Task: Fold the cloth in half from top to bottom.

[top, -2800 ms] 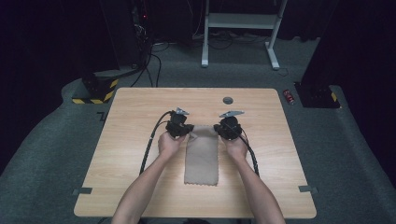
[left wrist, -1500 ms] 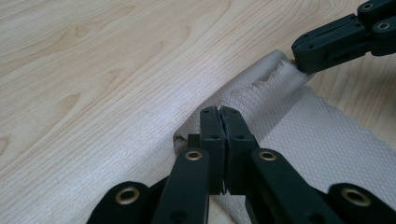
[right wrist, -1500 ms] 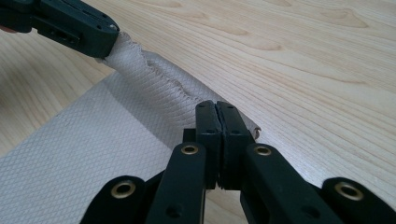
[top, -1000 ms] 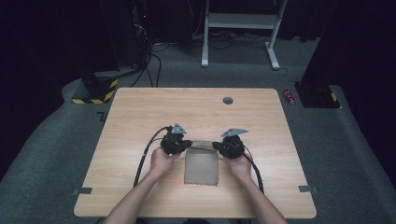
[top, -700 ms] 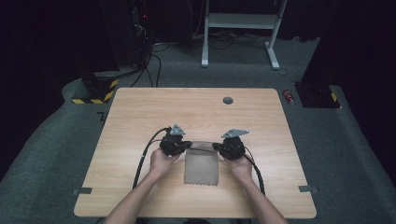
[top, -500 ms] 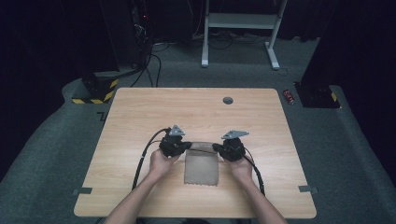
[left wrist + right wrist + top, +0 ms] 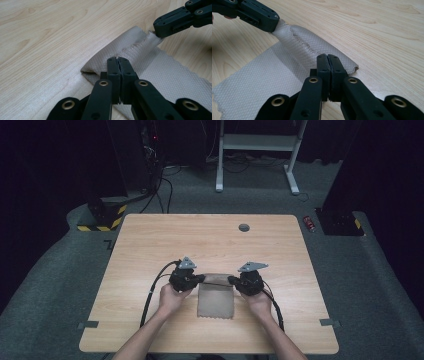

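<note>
The left gripper (image 7: 201,279) and the right gripper (image 7: 233,280) are each clenched on a far corner of a beige cloth (image 7: 216,301), lifting a fold. The cloth lies near the table's (image 7: 150,240) front edge, between the person's hands. Bare wood surrounds it.
</note>
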